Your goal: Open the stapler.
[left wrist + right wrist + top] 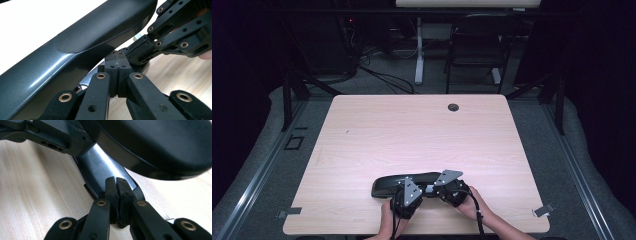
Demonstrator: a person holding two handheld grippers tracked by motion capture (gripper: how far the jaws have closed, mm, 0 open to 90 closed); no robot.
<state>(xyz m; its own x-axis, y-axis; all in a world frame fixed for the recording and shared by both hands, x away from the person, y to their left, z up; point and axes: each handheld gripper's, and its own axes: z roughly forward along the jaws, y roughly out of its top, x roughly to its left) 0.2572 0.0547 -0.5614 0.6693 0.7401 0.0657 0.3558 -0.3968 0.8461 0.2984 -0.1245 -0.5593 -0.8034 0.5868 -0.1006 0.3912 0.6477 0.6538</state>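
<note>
High view: both hands low, left gripper point(408, 192) and right gripper point(447, 189) clenched beside black object point(404, 182)

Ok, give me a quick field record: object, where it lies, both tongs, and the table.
object: long dark glossy case, looks like an open glasses case, exact type unclear
position: near edge of the table, lying crosswise
left tongs: shut, at the case's near side
right tongs: shut, at the case's right end
held: cannot tell

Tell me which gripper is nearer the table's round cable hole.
Right. The right gripper lies almost straight nearside of the cable hole; the left gripper sits farther left.
</note>
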